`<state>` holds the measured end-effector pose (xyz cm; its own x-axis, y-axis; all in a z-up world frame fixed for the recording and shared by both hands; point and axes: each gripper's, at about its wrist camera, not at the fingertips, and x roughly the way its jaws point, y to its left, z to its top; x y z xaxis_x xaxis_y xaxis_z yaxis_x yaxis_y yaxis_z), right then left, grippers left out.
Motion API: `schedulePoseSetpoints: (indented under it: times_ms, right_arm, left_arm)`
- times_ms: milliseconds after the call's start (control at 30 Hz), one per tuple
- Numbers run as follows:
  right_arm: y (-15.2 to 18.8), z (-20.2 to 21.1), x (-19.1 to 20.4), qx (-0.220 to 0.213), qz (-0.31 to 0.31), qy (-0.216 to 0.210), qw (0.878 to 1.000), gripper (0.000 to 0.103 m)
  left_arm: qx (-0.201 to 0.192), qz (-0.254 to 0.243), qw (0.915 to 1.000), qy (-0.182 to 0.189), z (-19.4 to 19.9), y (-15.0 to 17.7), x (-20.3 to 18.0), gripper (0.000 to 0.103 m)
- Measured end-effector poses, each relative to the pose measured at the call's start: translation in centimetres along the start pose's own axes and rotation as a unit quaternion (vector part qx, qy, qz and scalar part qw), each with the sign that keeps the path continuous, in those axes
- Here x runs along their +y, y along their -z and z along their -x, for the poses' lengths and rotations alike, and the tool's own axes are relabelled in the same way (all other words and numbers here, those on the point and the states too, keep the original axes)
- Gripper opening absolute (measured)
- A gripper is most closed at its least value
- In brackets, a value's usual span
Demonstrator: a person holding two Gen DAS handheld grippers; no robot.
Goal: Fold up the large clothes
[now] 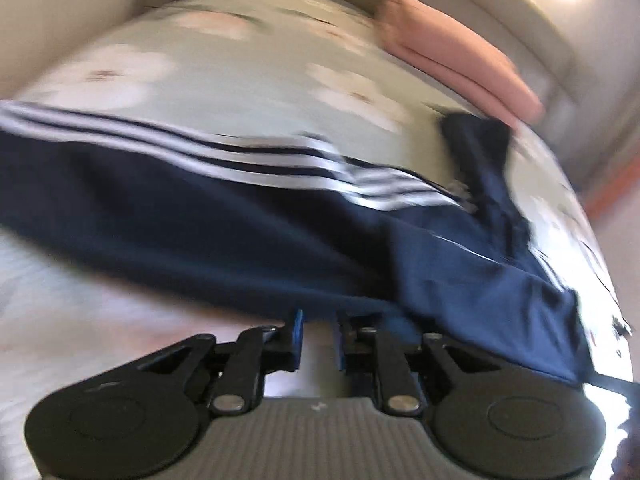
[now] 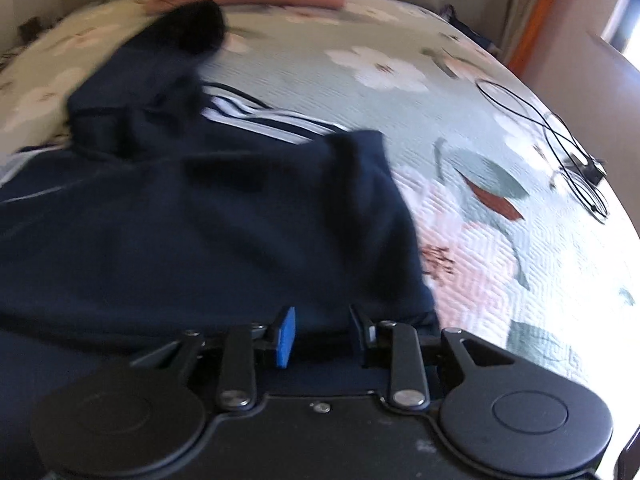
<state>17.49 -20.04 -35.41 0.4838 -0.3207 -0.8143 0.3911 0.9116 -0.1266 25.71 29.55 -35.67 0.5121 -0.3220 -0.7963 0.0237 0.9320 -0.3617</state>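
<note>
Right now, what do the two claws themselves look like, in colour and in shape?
Both are alike. The left claw has black linkage bars with silver rivets, two round black discs at its base and blue pads on the fingers; the plate between the discs is grey and ribbed. The right claw has the same black bars, rivets, discs and blue pads, but its plate is black. No cables, sleeves or markings show.

Right hand-held gripper (image 2: 322, 332) open over navy garment (image 2: 208, 220), on floral bedspread (image 2: 460, 152).

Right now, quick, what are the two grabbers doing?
Left gripper: open, holding nothing, just in front of the navy jacket.
Right gripper: open, over the jacket's edge, not gripping it.
</note>
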Motion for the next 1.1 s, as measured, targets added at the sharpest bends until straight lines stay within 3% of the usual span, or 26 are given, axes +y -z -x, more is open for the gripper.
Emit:
schedulePoseSetpoints:
  times_ms: [100, 167, 267, 367, 500, 600, 800, 900, 933, 1067, 1100]
  right_arm:
    - [0.2, 1.3, 1.9, -0.005, 0.010, -0.021, 1.000, 0.041]
    - [0.3, 1.8, 3.2, -0.006, 0.023, -0.033, 0.999, 0.041]
    - [0.5, 2.2, 5.3, 0.000, 0.045, -0.047, 0.998, 0.041]
    - [0.6, 2.3, 6.9, 0.002, 0.060, -0.056, 0.997, 0.049]
    - [0.7, 2.6, 8.7, 0.000, 0.074, -0.066, 0.995, 0.049]
    - [0.7, 2.8, 10.0, -0.004, 0.085, -0.076, 0.993, 0.049]
    - [1.1, 2.7, 11.8, -0.008, 0.110, -0.085, 0.990, 0.049]
    - [1.3, 2.5, 12.0, -0.004, 0.112, -0.087, 0.990, 0.049]
    - [1.4, 2.3, 12.0, -0.002, 0.111, -0.087, 0.990, 0.049]
    - [1.5, 2.1, 11.3, -0.001, 0.104, -0.081, 0.991, 0.049]
    - [1.5, 2.0, 11.1, 0.000, 0.102, -0.081, 0.991, 0.049]
  left_arm:
    - [-0.022, 0.022, 0.9991, -0.028, 2.8, -0.2, 4.3, 0.035]
    - [-0.039, 0.036, 0.9964, -0.067, 4.3, -0.9, 7.3, 0.053]
    - [-0.072, 0.077, 0.9868, -0.123, 6.1, -2.5, 12.3, 0.058]
    - [-0.094, 0.130, 0.9745, -0.157, 6.8, -4.6, 17.0, 0.058]
    - [-0.102, 0.135, 0.9648, -0.201, 5.6, -7.6, 20.6, 0.061]
    - [-0.098, 0.202, 0.9564, -0.187, 4.2, -8.9, 24.1, 0.060]
    - [-0.115, 0.295, 0.9285, -0.194, 2.5, -10.2, 28.5, 0.061]
    - [-0.116, 0.293, 0.9285, -0.196, 1.6, -10.7, 28.9, 0.061]
    - [-0.112, 0.281, 0.9308, -0.205, 1.3, -11.0, 28.7, 0.057]
    - [-0.104, 0.208, 0.9413, -0.245, -0.1, -11.9, 27.3, 0.016]
    - [-0.108, 0.193, 0.9444, -0.243, 0.0, -12.0, 26.8, 0.013]
